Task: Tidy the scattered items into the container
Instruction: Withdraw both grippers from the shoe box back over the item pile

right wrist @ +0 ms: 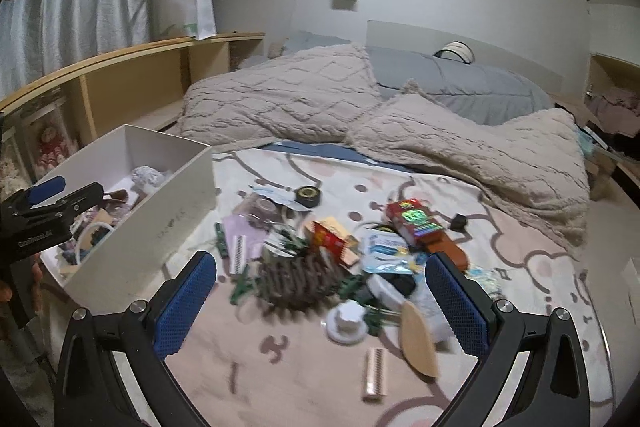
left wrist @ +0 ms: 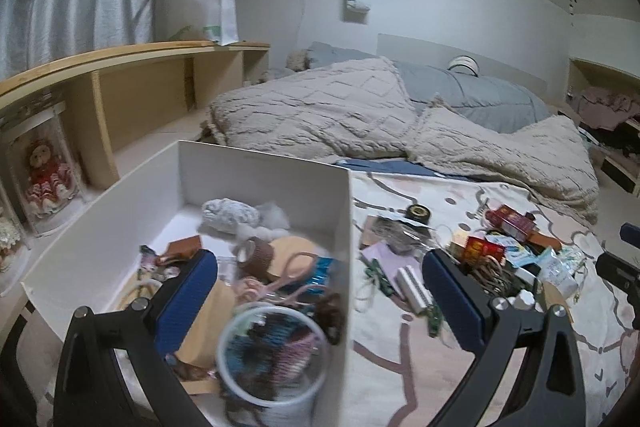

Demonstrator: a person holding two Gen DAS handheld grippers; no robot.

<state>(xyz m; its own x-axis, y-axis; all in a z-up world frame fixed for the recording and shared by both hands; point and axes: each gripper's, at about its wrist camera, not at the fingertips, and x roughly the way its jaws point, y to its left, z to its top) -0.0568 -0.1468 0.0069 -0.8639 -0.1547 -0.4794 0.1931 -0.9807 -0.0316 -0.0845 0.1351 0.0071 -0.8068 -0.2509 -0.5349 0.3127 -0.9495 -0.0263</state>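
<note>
A white box (left wrist: 264,187) (right wrist: 172,195) stands on the patterned bedspread and holds several small items, among them a clear cup of hair ties (left wrist: 272,359) and pink scissors (left wrist: 280,287). My left gripper (left wrist: 320,303) is open, straddling the box's right wall with nothing between its pads. A pile of scattered items lies to the right of the box: a brown coiled cord (right wrist: 300,279), a red carton (right wrist: 330,239), a black tape roll (right wrist: 307,197), a white knob (right wrist: 347,321). My right gripper (right wrist: 320,311) hangs wide open above this pile, touching nothing.
A rumpled beige blanket (right wrist: 460,147) and grey duvet (right wrist: 460,83) cover the far half of the bed. A wooden shelf (left wrist: 140,87) runs along the left with a doll in a clear case (left wrist: 44,179). More clutter sits at the right (left wrist: 608,107).
</note>
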